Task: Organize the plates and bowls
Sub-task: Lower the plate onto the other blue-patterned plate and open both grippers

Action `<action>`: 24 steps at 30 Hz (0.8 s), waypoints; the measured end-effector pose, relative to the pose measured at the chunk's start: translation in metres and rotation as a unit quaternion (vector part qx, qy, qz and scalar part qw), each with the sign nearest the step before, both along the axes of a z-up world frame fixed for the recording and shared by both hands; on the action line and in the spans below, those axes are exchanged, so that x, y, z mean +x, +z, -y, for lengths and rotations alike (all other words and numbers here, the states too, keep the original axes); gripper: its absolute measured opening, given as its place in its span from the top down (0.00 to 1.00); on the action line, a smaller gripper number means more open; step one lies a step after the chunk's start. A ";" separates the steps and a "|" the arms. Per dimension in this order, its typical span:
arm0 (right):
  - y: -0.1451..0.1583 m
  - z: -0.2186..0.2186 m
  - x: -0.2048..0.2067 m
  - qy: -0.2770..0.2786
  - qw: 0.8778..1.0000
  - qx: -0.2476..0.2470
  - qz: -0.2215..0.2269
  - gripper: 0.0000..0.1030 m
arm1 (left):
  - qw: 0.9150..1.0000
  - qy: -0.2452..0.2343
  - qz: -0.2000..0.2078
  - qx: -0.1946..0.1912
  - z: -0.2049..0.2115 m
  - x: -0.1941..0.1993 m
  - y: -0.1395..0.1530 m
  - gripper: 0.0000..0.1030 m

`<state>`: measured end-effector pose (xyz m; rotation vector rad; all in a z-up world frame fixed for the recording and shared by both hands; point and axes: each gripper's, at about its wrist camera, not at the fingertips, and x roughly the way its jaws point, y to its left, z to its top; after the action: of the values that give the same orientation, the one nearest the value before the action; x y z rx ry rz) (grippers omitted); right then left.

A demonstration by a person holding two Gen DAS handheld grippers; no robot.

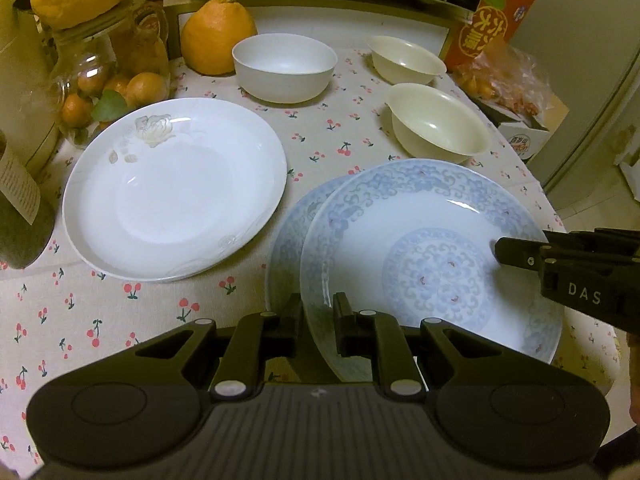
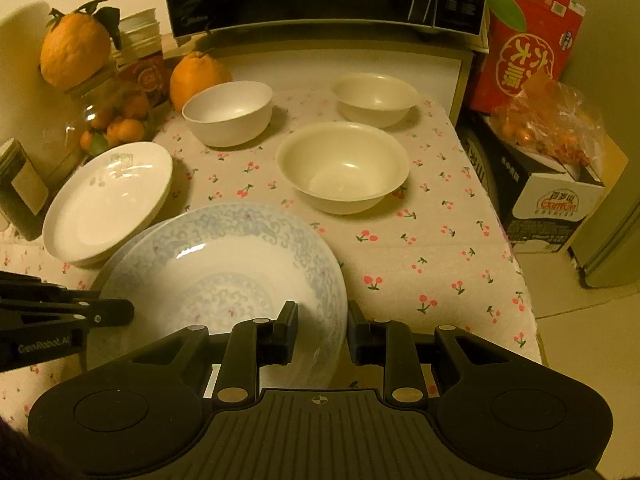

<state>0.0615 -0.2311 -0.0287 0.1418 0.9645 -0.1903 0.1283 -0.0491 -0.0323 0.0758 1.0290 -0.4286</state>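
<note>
Both your grippers are clamped on the blue-patterned porcelain plate (image 1: 432, 240): left gripper (image 1: 318, 312) on its near rim, right gripper (image 2: 322, 320) opposite, plate tilted over a matching plate (image 1: 288, 236) on the cherry-print tablecloth (image 1: 120, 312).

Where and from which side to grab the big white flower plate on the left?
Pinch the white flower plate at its raised rim, on the near edge facing the grippers, one finger over the lip and one under. It lies flat and wide, so only the rim fits between fingers. The far side is crowded by the glass jar and the white bowl; the right is close to the blue patterned plates.
</note>
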 end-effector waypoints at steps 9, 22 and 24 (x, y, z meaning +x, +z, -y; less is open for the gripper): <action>-0.002 -0.007 0.003 0.014 1.000 -0.027 -0.007 0.79 | 1.000 0.003 -0.007 0.002 -0.003 -0.003 0.007 0.87; -0.006 -0.019 0.007 0.037 0.996 -0.077 -0.024 0.80 | 1.000 0.004 0.012 0.001 -0.015 -0.008 0.021 0.86; -0.008 -0.020 0.007 0.039 0.996 -0.072 -0.029 0.80 | 1.000 0.006 0.013 -0.003 -0.019 -0.008 0.022 0.86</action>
<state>0.0688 -0.2111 -0.0368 -0.0332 1.0098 -0.1918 0.1203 -0.0303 -0.0099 0.0687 1.0021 -0.4187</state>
